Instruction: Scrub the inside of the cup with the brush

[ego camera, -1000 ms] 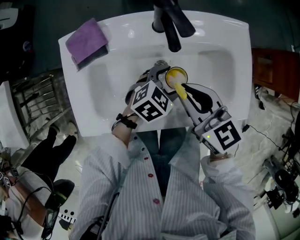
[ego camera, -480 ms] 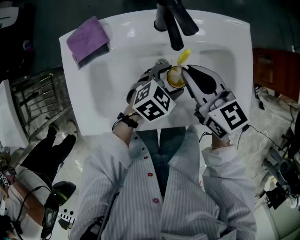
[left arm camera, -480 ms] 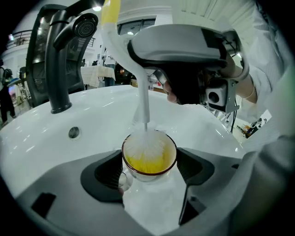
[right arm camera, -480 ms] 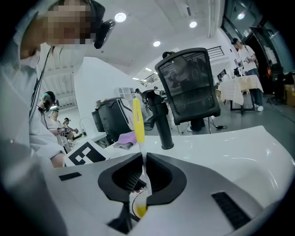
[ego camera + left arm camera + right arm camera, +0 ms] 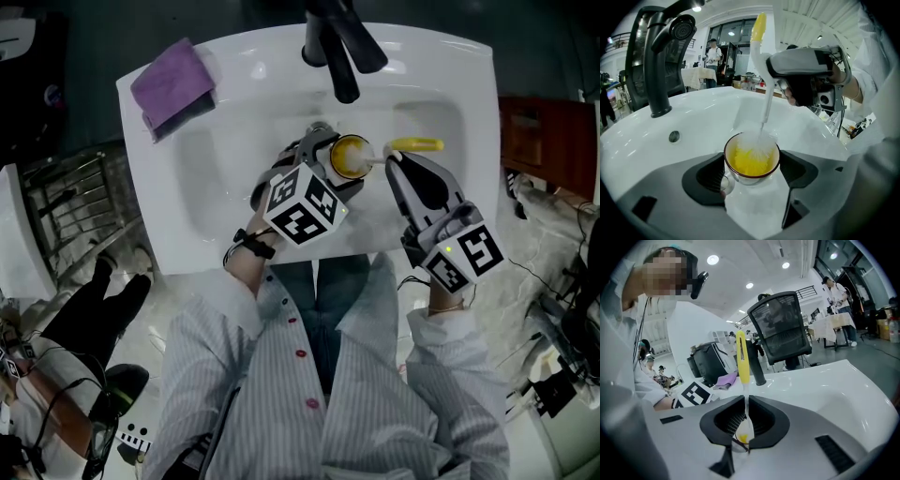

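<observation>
Cup (image 5: 751,164) sits center frame in the sink (image 5: 216,187) basin, clamped by left gripper (image 5: 317,161). Right gripper (image 5: 744,420) is pinched on the brush (image 5: 742,359) handle. Bristles are inside the cup; in the head view the yellow end points toward frame right.

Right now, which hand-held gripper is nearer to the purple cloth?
Left. The left hand-held gripper, shut on the cup, is in the basin right of the cloth; the right hand-held gripper, holding the brush, is farther right, past the cup.
</observation>
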`<state>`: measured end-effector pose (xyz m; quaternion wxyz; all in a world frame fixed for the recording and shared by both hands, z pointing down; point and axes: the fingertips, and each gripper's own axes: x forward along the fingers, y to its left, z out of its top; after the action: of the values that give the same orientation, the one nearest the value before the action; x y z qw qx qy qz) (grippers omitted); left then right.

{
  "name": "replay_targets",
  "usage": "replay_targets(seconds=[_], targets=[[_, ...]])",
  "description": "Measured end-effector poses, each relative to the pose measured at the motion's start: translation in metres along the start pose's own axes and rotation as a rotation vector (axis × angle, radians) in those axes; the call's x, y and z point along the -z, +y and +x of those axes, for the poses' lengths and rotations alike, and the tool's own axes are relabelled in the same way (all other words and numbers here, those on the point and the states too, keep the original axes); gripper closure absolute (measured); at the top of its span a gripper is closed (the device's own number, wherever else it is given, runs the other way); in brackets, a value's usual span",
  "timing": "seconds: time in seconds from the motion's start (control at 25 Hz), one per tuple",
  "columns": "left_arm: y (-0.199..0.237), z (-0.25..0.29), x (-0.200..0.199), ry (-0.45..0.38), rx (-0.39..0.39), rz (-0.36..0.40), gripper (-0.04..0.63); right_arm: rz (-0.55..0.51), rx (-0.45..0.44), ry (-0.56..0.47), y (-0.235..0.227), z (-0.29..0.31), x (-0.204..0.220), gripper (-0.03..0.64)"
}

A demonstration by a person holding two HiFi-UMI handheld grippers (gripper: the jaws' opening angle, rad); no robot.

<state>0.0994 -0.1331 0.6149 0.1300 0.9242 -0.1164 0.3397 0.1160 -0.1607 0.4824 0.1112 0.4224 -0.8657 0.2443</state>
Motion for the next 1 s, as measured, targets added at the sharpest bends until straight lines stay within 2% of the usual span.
replay_targets(seconds=[0.16, 0.4, 0.76, 1.0], targets=[[0.000, 0.001, -0.001, 0.005, -0.004, 0.009, 0.221, 0.016, 0.012, 0.001, 0.007, -0.013, 0.006, 0.563], [-0.002, 0.001, -0.001, 0.019, -0.014, 0.013, 0.221, 0.100, 0.022, -0.035, 0.008, -0.026, 0.003, 0.563], [0.003, -0.001, 0.004, 0.049, -0.043, -0.034, 0.221, 0.182, -0.005, -0.106, 0.001, -0.047, -0.024, 0.563], [0.006, -0.008, 0.000, 0.095, -0.109, 0.017, 0.230, 0.191, -0.024, -0.112, -0.006, -0.057, -0.040, 0.565]])
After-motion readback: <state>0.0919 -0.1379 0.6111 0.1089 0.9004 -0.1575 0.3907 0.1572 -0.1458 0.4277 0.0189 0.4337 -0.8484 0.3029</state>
